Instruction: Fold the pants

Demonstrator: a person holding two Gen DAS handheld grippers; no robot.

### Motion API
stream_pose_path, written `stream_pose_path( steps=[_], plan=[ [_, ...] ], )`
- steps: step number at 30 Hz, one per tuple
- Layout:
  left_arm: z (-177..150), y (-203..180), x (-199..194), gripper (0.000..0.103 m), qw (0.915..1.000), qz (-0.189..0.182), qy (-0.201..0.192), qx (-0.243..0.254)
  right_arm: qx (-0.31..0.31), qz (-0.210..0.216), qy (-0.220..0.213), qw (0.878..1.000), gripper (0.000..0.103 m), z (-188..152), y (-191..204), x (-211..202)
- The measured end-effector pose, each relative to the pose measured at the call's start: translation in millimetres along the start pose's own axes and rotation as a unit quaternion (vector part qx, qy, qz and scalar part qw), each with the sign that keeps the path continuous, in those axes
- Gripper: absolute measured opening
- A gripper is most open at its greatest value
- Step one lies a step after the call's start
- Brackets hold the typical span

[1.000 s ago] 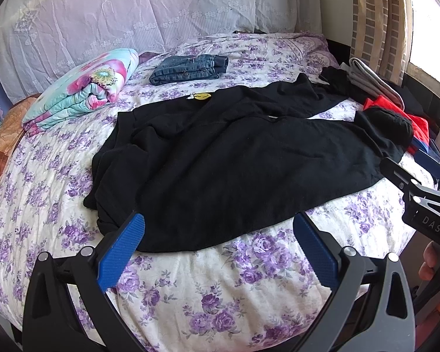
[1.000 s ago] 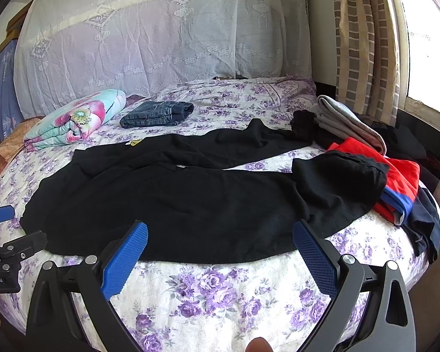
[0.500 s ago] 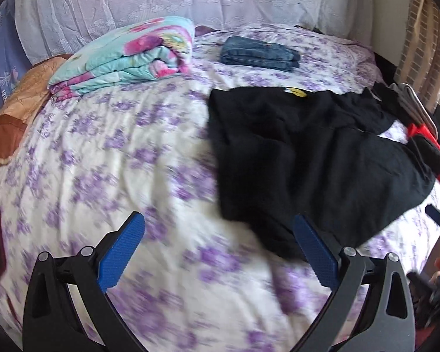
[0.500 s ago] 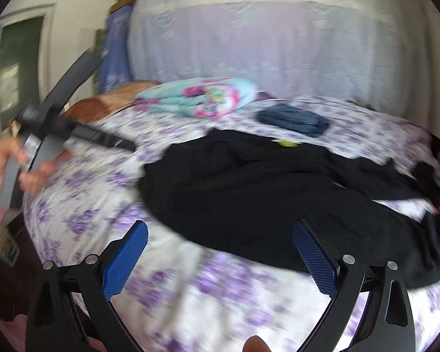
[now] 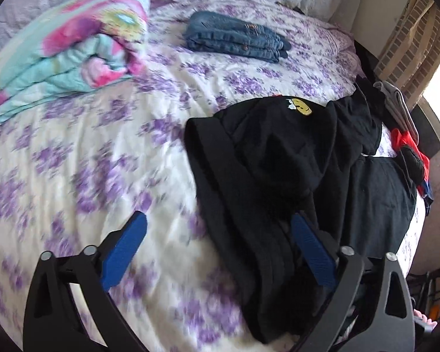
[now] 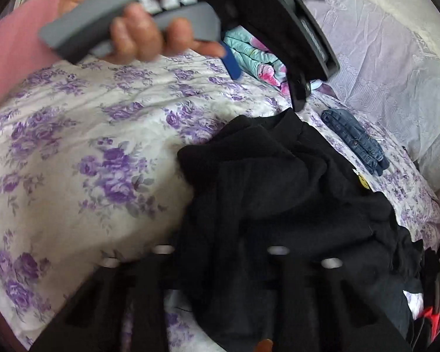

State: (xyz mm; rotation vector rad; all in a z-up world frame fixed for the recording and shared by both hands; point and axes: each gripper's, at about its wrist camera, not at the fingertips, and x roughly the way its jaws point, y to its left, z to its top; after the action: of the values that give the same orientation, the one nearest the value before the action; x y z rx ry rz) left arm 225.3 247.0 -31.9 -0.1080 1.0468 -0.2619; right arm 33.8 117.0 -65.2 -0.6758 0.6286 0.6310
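Observation:
Black pants lie on the flowered bed, waist end toward me, with a yellow smiley patch at the far edge. My left gripper is open just above the bed, its right pad over the waistband edge and its left pad over bare sheet. In the right wrist view the pants fill the lower middle. My right gripper is at the pants' near edge, with black cloth bunched between its blurred fingers. The hand-held left gripper shows above it.
Folded blue jeans and a rolled floral blanket lie at the back of the bed. A pile of grey, red and dark clothes sits at the right edge by the curtain.
Both grippers have swung left from the bed's long side to the waist end of the pants and dropped low. The right gripper's fingers have come closer together at the cloth.

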Motion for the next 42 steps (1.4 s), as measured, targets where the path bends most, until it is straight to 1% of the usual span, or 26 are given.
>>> stream_pose_path(
  steps=[1,2,3,6,10,11,12,13,14,15,17,20,22,23,26,29,31,33,35,36,37,38,39,40,41,42],
  plan=[
    [10,2,14,0.078,0.9998,-0.012,0.016,0.005,0.001,-0.003,-0.006,1.000,0.013,-1,-4,-5],
    [17,3,24,0.071,0.9994,-0.018,0.028,0.008,0.002,0.004,-0.014,1.000,0.013,0,-6,-10],
    [24,4,37,0.068,0.9989,-0.023,0.040,0.012,0.005,0.009,-0.022,1.000,0.013,-2,-8,-14],
    [38,7,64,0.067,0.9978,-0.022,0.061,0.018,0.023,0.020,-0.037,0.999,0.013,-4,-21,-31],
    [54,15,82,0.067,0.9966,-0.045,0.067,0.014,0.044,0.028,-0.040,0.998,0.012,-6,-32,-37],
    [56,15,86,0.064,0.9963,-0.049,0.069,0.013,0.052,0.034,-0.042,0.997,0.013,-6,-33,-37],
    [57,15,89,0.056,0.9960,-0.052,0.071,0.015,0.056,0.036,-0.043,0.997,0.013,-6,-33,-36],
    [58,14,92,0.042,0.9960,-0.047,0.074,0.019,0.059,0.036,-0.044,0.997,0.013,-6,-32,-36],
    [58,15,92,0.025,0.9954,-0.055,0.077,0.017,0.059,0.036,-0.044,0.997,0.013,-5,-32,-33],
    [57,16,91,0.013,0.9932,-0.083,0.082,0.006,0.060,0.036,-0.044,0.997,0.013,-4,-30,-34],
    [57,17,82,0.010,0.9939,-0.084,0.070,0.002,0.059,0.039,-0.044,0.997,0.013,1,-34,-29],
    [55,19,62,0.006,0.9952,-0.087,0.045,0.002,0.057,0.045,-0.054,0.996,0.013,14,-33,-34],
    [54,25,45,0.006,0.9956,-0.090,0.028,-0.005,0.053,0.051,-0.068,0.995,0.013,26,-31,-41],
    [53,31,31,0.006,0.9960,-0.088,0.013,-0.009,0.049,0.062,-0.081,0.994,0.013,36,-28,-46],
    [52,61,-21,0.006,0.9956,-0.078,-0.045,-0.027,0.034,0.101,-0.121,0.987,0.013,66,-15,-57],
    [39,103,-67,0.006,0.9946,-0.041,-0.081,-0.052,0.026,0.166,-0.144,0.975,0.013,96,5,-54],
    [23,131,-81,0.006,0.9932,-0.022,-0.084,-0.077,0.013,0.197,-0.144,0.970,0.013,108,23,-45],
    [4,158,-86,0.006,0.9909,0.001,-0.080,-0.109,0.007,0.239,-0.134,0.962,0.013,117,44,-30],
    [-14,182,-76,0.007,0.9876,0.021,-0.069,-0.140,0.011,0.282,-0.112,0.953,0.013,121,64,-12],
    [-26,196,-65,0.008,0.9852,0.023,-0.056,-0.160,0.009,0.291,-0.104,0.951,0.014,121,73,-5],
    [-33,202,-57,0.010,0.9841,0.019,-0.048,-0.170,0.008,0.301,-0.087,0.950,0.025,119,84,7],
    [-41,209,-44,0.021,0.9823,0.021,-0.037,-0.183,0.012,0.311,-0.077,0.947,0.032,114,89,11],
    [-46,214,-36,0.029,0.9803,0.034,-0.034,-0.192,0.018,0.326,-0.065,0.943,0.047,111,91,15],
    [-48,215,-34,0.029,0.9797,0.035,-0.036,-0.194,0.029,0.343,-0.054,0.937,0.054,106,90,16],
    [-48,214,-37,0.030,0.9797,0.036,-0.041,-0.193,0.039,0.354,-0.054,0.933,0.054,100,84,9],
    [-46,211,-43,0.032,0.9795,0.054,-0.045,-0.189,0.042,0.358,-0.062,0.931,0.057,95,76,1]
  ],
)
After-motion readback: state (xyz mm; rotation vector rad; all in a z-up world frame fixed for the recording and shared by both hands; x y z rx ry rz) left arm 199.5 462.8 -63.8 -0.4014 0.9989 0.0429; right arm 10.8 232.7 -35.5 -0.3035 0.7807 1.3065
